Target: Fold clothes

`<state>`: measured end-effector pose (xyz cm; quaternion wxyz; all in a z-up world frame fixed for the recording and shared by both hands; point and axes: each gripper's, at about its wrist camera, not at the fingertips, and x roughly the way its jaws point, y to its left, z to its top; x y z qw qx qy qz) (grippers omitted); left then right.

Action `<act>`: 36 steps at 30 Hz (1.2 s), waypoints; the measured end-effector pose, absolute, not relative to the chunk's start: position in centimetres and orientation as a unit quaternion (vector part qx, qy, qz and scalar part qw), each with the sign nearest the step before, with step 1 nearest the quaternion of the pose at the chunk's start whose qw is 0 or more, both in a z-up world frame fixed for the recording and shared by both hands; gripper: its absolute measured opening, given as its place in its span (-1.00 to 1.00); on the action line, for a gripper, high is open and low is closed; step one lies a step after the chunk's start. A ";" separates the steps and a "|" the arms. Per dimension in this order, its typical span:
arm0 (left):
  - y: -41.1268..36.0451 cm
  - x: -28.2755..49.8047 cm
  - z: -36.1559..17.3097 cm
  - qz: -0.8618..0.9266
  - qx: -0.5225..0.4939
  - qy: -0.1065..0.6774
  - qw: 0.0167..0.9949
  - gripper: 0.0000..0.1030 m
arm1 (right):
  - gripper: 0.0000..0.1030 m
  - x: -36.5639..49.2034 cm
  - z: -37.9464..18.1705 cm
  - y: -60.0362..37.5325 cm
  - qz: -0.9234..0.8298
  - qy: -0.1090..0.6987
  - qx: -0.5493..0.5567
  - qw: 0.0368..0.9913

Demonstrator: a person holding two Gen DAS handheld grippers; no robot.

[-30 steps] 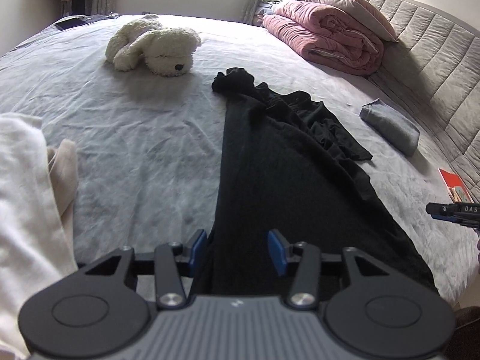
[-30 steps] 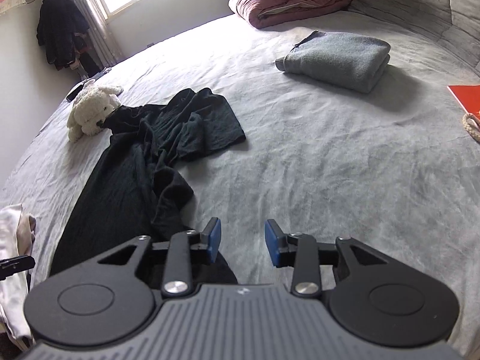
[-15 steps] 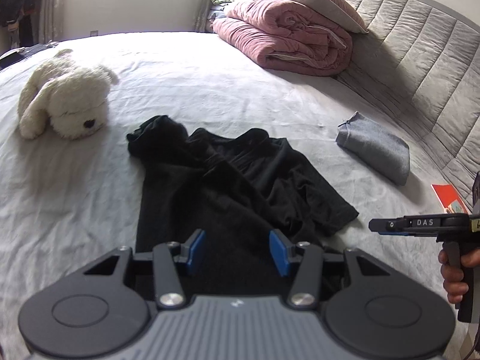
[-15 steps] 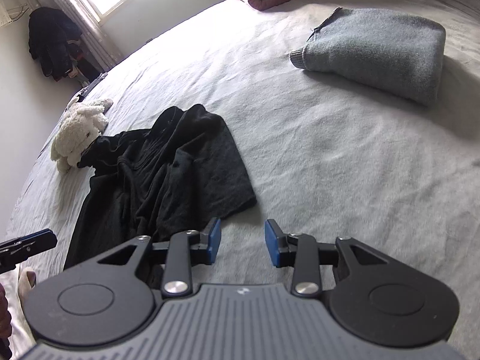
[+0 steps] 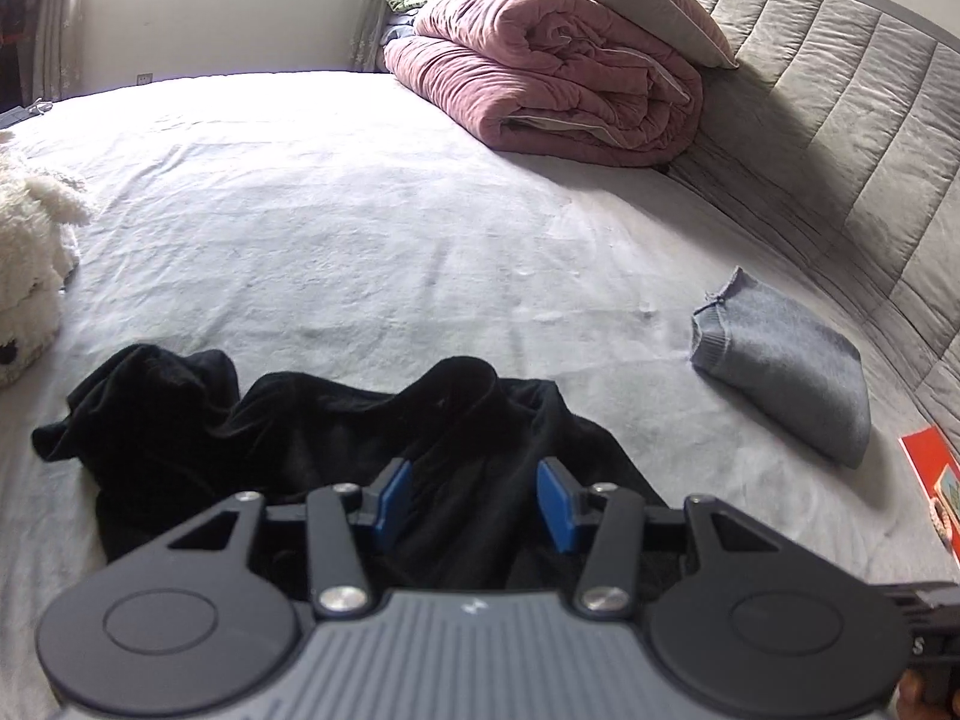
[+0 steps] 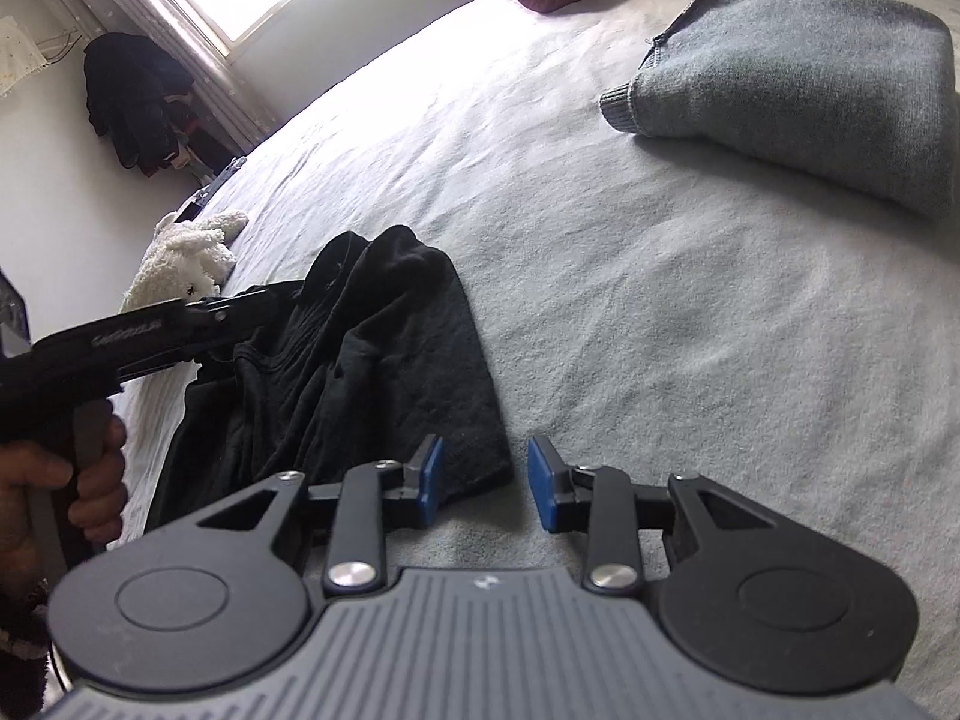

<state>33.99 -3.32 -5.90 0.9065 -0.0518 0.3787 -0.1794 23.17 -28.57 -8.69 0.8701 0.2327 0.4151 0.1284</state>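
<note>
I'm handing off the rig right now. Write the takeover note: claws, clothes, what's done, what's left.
Left claw: open, empty, over the bunched top of the black garment.
Right claw: open, empty, at the garment's near corner, left pad by the hem.
Garment lies crumpled and unfolded on the grey bed.
Folded grey sweater looks done.
Left: grip, spread flat, then fold.
</note>
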 end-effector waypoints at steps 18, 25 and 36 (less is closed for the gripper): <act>-6.6 40.4 -8.5 -0.129 -0.115 0.389 0.905 -0.96 | -0.97 23.7 -8.9 -29.3 0.108 0.385 0.242 0.884; -6.6 40.7 -7.2 -0.136 -0.108 0.356 0.918 -0.97 | -0.96 24.6 -6.7 -31.2 0.056 0.355 0.205 0.911; -6.3 42.6 -6.9 -0.130 -0.135 0.322 0.928 -0.98 | -0.97 28.1 -3.6 -32.7 -0.038 0.299 0.075 0.951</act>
